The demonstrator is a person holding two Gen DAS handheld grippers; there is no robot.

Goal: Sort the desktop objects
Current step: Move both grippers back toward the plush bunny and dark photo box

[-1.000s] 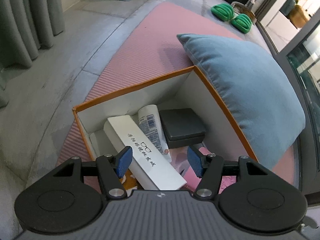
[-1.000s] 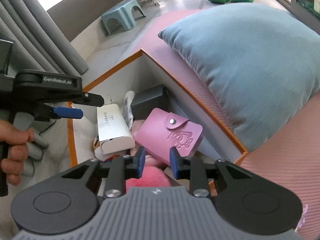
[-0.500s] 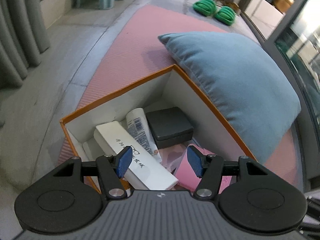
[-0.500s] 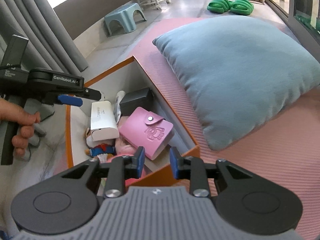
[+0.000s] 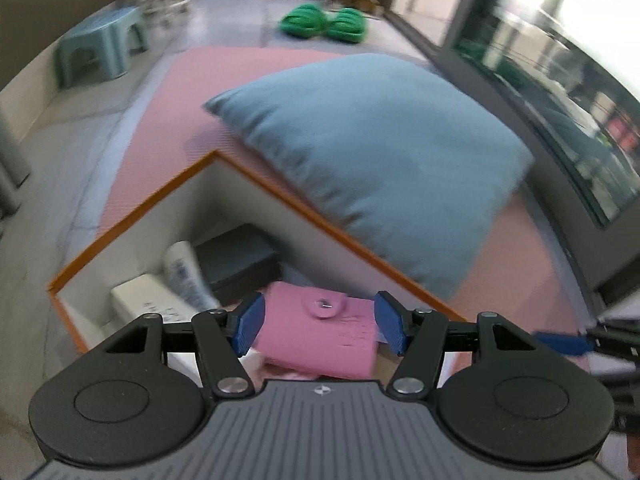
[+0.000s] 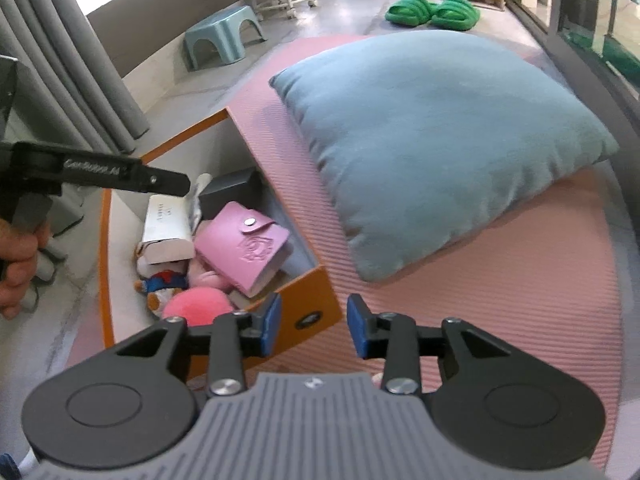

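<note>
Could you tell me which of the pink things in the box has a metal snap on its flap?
The pink wallet, lying flat beside the white carton; the pink pompom near the box's front is a plain fluffy ball.

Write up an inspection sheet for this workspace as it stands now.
Surface: pink mat on a grey floor.
Job's things: orange box, open-topped, holds a pink wallet, white carton, dark case, tube, pink pompom and small doll.
Clutter: blue cushion on the mat beside the box.
Grippers: left gripper open, empty, above the box; right gripper empty, jaws opening, over the box's near corner.
Cables: nothing seen.
Surroundings: green slippers, stool, curtain, glass door at right.
</note>
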